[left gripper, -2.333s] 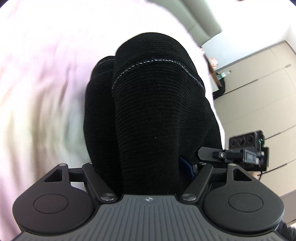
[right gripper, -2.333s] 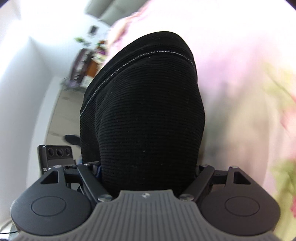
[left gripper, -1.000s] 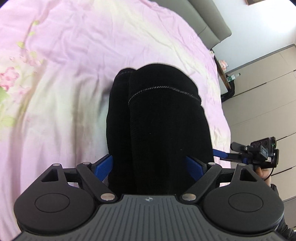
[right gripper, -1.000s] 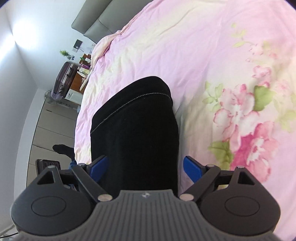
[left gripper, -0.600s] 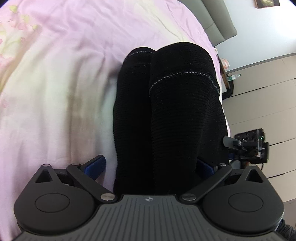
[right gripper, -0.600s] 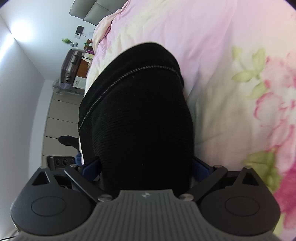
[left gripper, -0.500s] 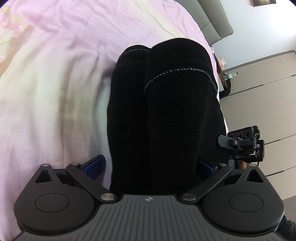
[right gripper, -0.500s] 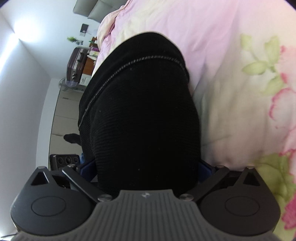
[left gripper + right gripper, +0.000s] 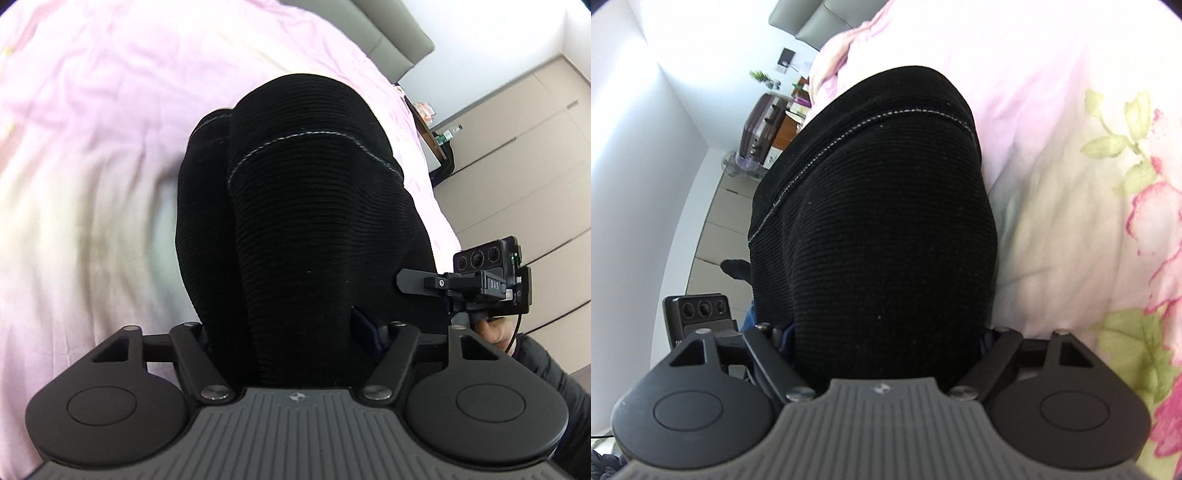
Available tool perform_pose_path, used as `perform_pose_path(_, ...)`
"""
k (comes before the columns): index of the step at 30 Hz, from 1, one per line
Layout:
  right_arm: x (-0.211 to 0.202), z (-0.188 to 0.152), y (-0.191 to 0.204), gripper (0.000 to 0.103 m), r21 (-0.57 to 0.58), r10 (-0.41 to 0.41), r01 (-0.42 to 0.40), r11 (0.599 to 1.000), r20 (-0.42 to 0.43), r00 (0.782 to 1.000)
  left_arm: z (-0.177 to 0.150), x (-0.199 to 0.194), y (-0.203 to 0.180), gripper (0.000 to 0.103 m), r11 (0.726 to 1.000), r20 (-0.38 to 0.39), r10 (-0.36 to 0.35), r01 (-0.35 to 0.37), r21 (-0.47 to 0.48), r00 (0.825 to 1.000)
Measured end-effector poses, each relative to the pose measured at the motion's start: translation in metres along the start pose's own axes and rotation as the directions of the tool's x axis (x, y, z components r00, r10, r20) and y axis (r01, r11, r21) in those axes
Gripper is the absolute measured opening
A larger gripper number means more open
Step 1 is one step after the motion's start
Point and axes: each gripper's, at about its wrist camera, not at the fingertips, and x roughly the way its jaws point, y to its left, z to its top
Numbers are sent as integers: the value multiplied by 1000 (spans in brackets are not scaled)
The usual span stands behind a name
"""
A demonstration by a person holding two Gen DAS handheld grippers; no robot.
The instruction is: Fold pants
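The black ribbed pants (image 9: 314,221), folded into a thick bundle with a pale stitched seam, lie on the pink floral bedsheet (image 9: 92,147). My left gripper (image 9: 284,325) has its jaws closing on the near end of the bundle. One blue finger (image 9: 364,328) presses into the cloth and the other is hidden behind it. In the right wrist view the same pants (image 9: 879,221) bulge between the closing jaws of my right gripper (image 9: 886,332). Its blue fingers (image 9: 785,338) barely show at the cloth's sides. Each view shows the other gripper alongside.
A grey headboard (image 9: 399,40) stands at the far end of the bed, with beige wardrobe doors (image 9: 517,147) to the right. A purple suitcase (image 9: 762,125) and a foot in a dark sock (image 9: 735,269) are on the floor side. A hand (image 9: 495,328) holds the right gripper.
Both pairs of jaws stood wide beside the pants a second ago and have narrowed onto the cloth. The right gripper has sunk toward the bed, and the bundle fills more of both views.
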Motion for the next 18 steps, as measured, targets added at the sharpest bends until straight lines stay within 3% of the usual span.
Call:
perform_pose_path(8,-38,-7,32,75,-48,17,-14,999,59,998,0,-22,-35,75,997,33,-16,13,80,999)
perform_pose_path(12,-81,-10,52,75,-92,12,-1,996,119,993,0,-22,-47,75,989,53,-50,42,140,997)
perform_pose_path(15,-121,-6,65,75,-122,-7,28,992,171,985,2,-12,-34,75,980,63,-90,76,185,994)
perform_pose_path(18,-164,3,75,75,-158,-32,69,985,223,974,17,2,-72,75,966,66,-134,115,232,989)
